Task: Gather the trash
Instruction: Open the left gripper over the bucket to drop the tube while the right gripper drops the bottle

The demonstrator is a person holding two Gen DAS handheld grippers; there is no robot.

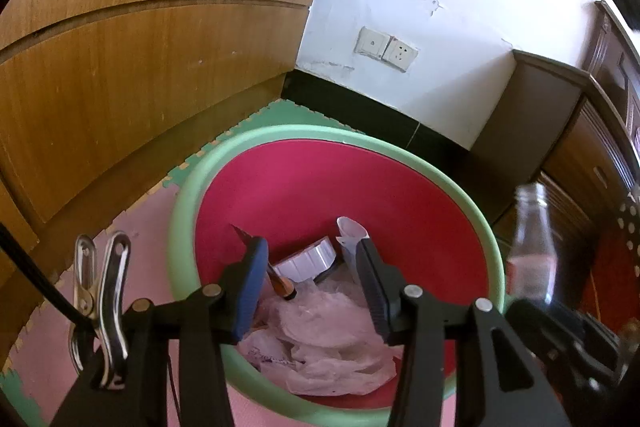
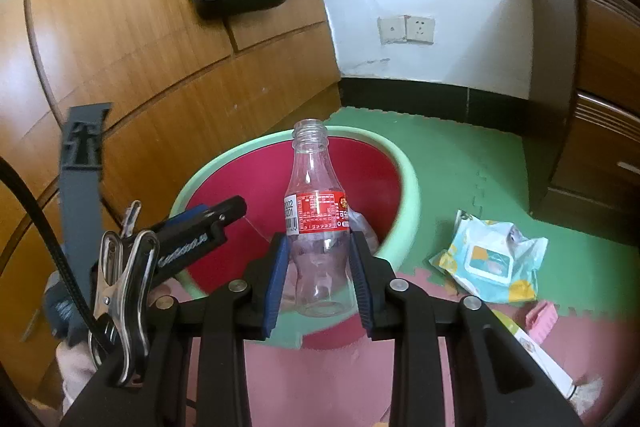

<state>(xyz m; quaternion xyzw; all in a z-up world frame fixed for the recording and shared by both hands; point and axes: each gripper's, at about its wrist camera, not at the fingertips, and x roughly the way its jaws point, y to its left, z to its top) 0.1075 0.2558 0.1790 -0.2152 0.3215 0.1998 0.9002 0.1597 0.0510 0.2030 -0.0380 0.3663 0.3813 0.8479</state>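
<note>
A basin with a green rim (image 1: 182,215) and red inside holds trash: a crumpled clear plastic bag (image 1: 320,339), a white ribbed box (image 1: 308,259), a white paper cup (image 1: 350,231) and a brown stick (image 1: 282,285). My left gripper (image 1: 310,247) hangs open above this pile, nothing between its pads. My right gripper (image 2: 319,239) is shut on a clear plastic bottle (image 2: 316,211) with a red label, upright and uncapped, just in front of the basin (image 2: 408,187). The bottle (image 1: 532,247) shows blurred at the right edge of the left wrist view.
On the green foam mat right of the basin lies a light-blue wipes packet (image 2: 492,263); nearer are a pink item (image 2: 540,319) and a white box (image 2: 536,359). A wooden cabinet (image 2: 140,75) stands left, a dark dresser (image 2: 600,107) right, a white wall behind.
</note>
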